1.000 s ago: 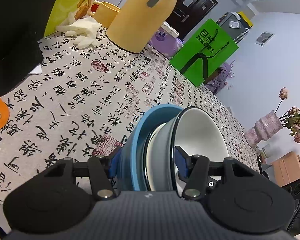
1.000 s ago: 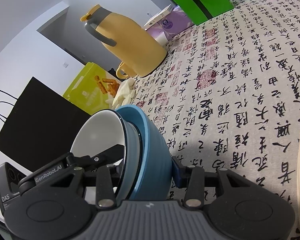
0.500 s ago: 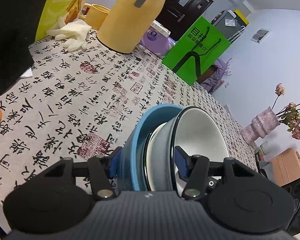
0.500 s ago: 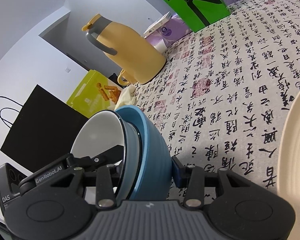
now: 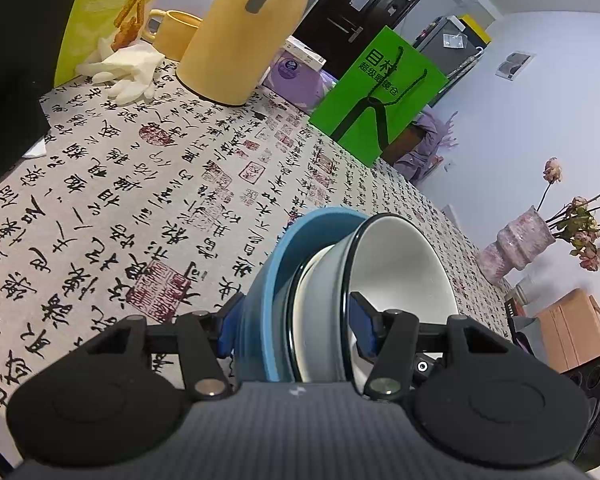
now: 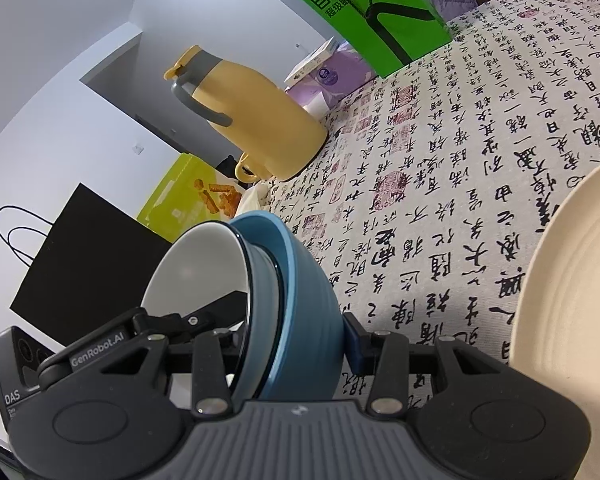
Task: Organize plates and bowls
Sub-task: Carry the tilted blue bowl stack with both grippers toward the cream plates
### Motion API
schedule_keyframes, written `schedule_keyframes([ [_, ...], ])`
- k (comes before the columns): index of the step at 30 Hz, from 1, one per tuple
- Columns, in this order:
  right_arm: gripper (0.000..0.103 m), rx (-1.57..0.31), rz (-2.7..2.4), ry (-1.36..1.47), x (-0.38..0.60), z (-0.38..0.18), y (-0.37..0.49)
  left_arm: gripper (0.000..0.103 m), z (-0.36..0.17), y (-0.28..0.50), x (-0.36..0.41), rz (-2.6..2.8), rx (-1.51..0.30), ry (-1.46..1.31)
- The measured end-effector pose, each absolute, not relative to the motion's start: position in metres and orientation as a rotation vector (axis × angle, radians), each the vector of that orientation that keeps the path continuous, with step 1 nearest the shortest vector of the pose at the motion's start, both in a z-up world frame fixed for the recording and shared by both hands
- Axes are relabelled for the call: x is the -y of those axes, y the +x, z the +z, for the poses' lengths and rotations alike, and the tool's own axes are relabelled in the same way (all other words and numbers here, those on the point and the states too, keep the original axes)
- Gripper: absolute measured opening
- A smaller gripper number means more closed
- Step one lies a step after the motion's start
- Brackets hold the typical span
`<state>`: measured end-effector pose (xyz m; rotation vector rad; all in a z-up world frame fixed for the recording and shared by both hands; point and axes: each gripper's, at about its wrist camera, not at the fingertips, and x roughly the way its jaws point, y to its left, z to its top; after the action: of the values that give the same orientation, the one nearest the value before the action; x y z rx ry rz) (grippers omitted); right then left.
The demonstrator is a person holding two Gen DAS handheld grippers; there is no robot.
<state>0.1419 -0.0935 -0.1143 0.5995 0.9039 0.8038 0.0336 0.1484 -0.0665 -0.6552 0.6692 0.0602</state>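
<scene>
Blue bowl (image 5: 260,312) with grey bowl (image 5: 396,272) nested inside, lower centre of frame, clamped by left hand-held gripper (image 5: 292,328) and right hand-held gripper (image 6: 296,344), above counter (image 5: 148,184). Cream plate (image 6: 572,300) at right edge.

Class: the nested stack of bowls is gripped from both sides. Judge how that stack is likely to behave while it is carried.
The bowl stack probably feels heavy: several look ceramic. Glossy glazed rims suggest it may slip, since the left hand-held gripper and right hand-held gripper each pinch only the edge. The loosely nested white inner bowl could shift or chip if tilted further.
</scene>
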Motion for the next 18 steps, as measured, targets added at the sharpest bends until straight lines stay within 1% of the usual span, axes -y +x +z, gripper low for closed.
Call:
schedule_keyframes([
  [18, 0.042, -0.877, 0.791, 0.617, 0.122, -0.108, 0.14, 0.055, -0.059, 0.035, -0.121, 0.036, -0.661, -0.639],
])
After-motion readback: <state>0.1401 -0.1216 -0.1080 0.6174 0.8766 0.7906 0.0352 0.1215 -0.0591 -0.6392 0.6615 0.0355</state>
